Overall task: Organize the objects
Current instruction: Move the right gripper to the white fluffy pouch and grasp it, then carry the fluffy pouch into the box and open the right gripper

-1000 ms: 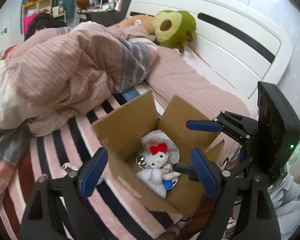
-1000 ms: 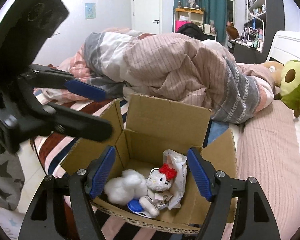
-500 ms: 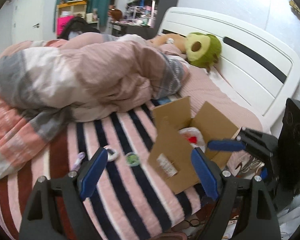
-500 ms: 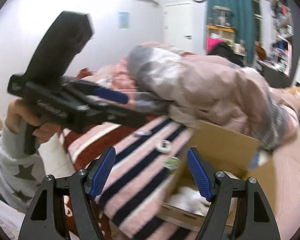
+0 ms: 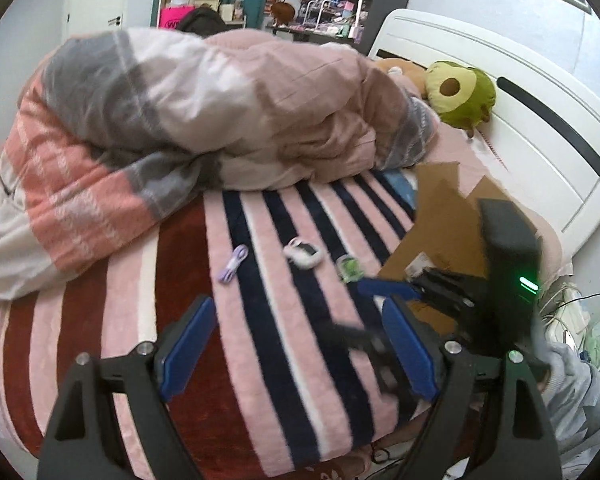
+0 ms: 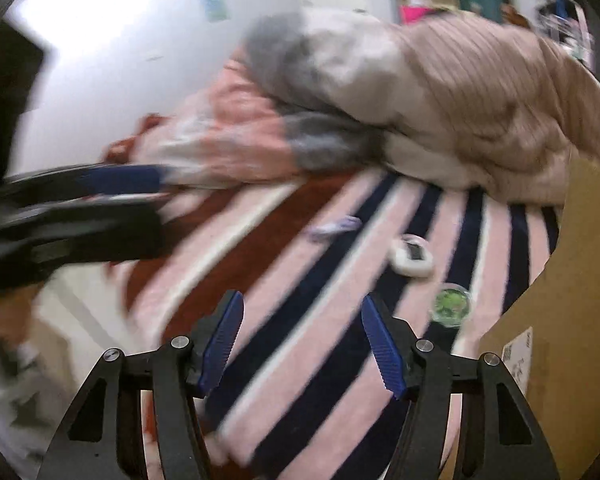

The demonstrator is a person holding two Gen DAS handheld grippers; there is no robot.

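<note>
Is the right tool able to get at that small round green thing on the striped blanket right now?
Probably yes. The right tool is open and empty, and the small round green item lies uncovered on the striped blanket, just ahead and right, beside the cardboard box.

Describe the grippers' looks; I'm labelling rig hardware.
Both grippers, left and right, have black frames with silver screws and ribbed blue pads. The right one's black body shows a green light. The sleeve is grey.
</note>
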